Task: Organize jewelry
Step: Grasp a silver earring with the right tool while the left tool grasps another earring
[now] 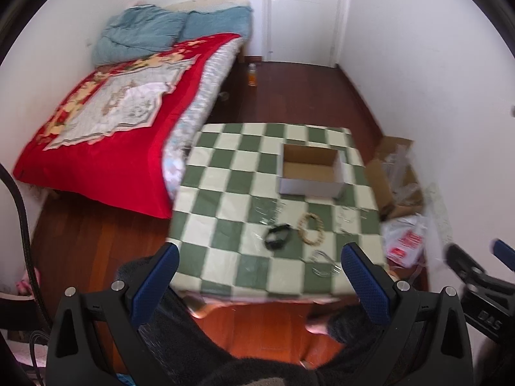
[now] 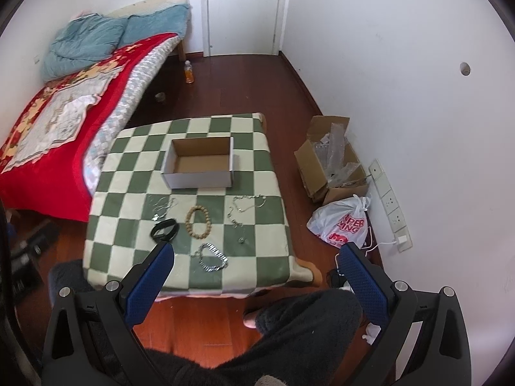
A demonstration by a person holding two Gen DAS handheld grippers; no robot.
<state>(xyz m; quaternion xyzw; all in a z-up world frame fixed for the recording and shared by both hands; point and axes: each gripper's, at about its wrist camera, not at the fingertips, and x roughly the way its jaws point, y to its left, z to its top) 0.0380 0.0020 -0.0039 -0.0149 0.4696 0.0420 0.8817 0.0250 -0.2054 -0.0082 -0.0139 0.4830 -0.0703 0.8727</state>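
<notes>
Bedroom floor and a red-covered bed [image 2: 42, 148] frame a low checkered surface [image 2: 264, 225] carrying an empty cardboard box [image 2: 199, 181] at its far side, with the jewelry spread nearer: a wooden bead bracelet [image 2: 197, 223], a black band [image 2: 164, 229], a silver link bracelet [image 2: 210, 257] and thin chains [image 2: 248, 207]. Nothing looks sorted yet, so the task seems to be at its start; next comes descending onto one piece. Left gripper [image 1: 259, 284] and right gripper [image 2: 254, 284] hover spread wide and empty, above the near edge.

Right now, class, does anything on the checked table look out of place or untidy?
Yes: the box sits empty while every piece lies loose on the cloth in front of it: black band, bead bracelet, silver chains.
</notes>
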